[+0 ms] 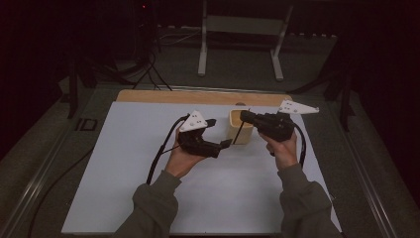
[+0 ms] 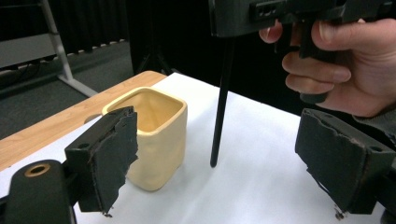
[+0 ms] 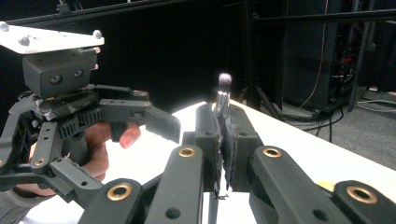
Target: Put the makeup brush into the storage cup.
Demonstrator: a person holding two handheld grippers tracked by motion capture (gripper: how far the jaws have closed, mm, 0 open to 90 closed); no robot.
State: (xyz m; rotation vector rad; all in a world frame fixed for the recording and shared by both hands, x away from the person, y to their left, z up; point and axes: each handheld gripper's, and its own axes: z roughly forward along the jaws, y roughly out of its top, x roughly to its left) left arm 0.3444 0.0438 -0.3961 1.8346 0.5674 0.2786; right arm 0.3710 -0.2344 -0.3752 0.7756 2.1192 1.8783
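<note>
Low in the frame of the high view, two grey sleeves (image 1: 153, 206) came up from the bottom edge onto the white mat (image 1: 124, 188). Just above them, left of centre, the left gripper (image 1: 214, 133) sat in the person's hand with its jaws spread wide and nothing between them. In the left gripper view those worn black pads (image 2: 114, 154) stood far apart at the lower corners, with bare mat in the gap.

Right of centre, the right gripper (image 1: 243, 116) was clamped tight on a thin black brush (image 2: 221, 102). In the right gripper view the jaws were pressed together on its metal collar, the bristle tip (image 3: 225, 80) poking up above them. The handle hung straight down, its end near the mat and just beside the cup.

That cream cup (image 1: 240, 127), square-sided and upright, stood on the mat at the centre, between the two grippers. Beyond it, the wooden table edge (image 1: 198, 96) crossed the upper middle, with a metal stand (image 1: 237, 29) on the floor behind.
</note>
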